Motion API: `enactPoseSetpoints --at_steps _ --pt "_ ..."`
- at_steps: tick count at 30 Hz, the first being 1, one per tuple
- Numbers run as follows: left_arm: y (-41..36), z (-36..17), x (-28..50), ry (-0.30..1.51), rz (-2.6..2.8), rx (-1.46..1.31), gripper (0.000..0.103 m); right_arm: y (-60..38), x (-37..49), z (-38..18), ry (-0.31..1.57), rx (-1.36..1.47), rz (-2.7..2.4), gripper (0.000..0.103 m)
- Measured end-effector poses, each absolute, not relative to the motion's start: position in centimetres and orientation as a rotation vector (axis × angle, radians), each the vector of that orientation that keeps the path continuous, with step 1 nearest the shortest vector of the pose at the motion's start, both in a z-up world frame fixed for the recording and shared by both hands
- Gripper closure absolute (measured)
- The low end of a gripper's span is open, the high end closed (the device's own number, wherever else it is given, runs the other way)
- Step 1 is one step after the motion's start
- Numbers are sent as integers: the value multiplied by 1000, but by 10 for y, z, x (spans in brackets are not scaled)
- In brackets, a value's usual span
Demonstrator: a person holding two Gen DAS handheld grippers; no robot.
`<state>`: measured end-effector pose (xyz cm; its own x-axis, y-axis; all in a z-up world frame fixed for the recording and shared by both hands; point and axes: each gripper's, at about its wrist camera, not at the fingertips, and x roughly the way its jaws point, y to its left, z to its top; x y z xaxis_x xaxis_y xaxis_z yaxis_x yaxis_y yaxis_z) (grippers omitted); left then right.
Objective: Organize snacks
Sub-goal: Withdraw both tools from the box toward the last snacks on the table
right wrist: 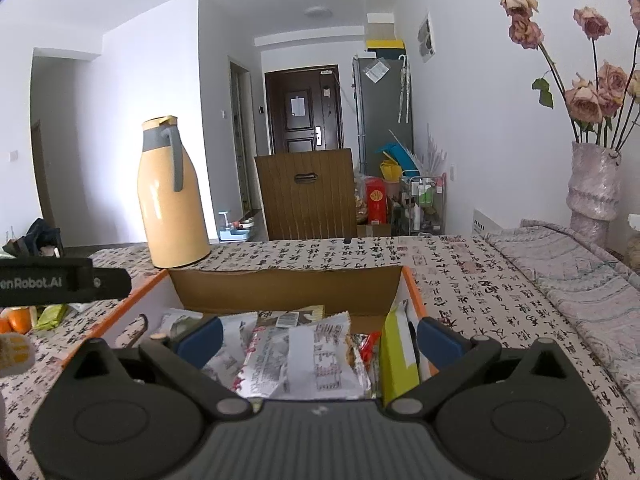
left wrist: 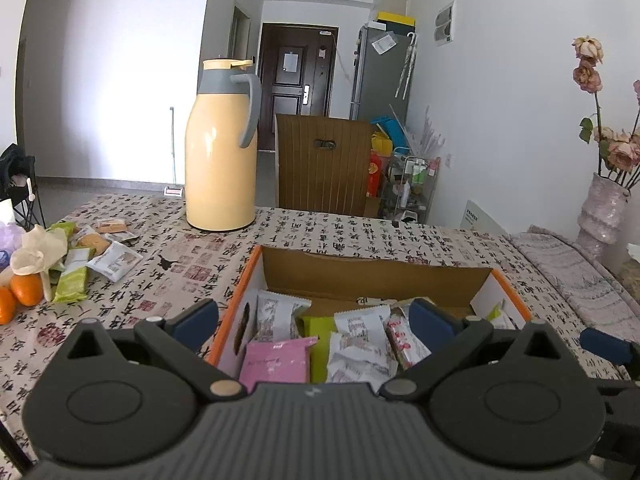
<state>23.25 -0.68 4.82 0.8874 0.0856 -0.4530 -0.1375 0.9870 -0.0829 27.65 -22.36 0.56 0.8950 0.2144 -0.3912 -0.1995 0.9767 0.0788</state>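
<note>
I am holding both tongs, left [left wrist: 316, 322] and right [right wrist: 320, 338], released and empty over the box [left wrist: 376, 270] at the counter's [left wrist: 320, 228] near edge, where most snacks [right wrist: 304, 356] are lying, since a loose pile [left wrist: 80, 256] is waiting at the left edge.

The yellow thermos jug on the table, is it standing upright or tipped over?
Upright. The thermos jug stands on its base on the table, lid on top.
</note>
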Motion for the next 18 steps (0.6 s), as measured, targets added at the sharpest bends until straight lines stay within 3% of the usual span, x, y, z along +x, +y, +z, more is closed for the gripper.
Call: enactPoseSetpoints --at_steps 18 --pt "31 21 164 530 136 -95 0 -214 212 -9 487 22 229 0"
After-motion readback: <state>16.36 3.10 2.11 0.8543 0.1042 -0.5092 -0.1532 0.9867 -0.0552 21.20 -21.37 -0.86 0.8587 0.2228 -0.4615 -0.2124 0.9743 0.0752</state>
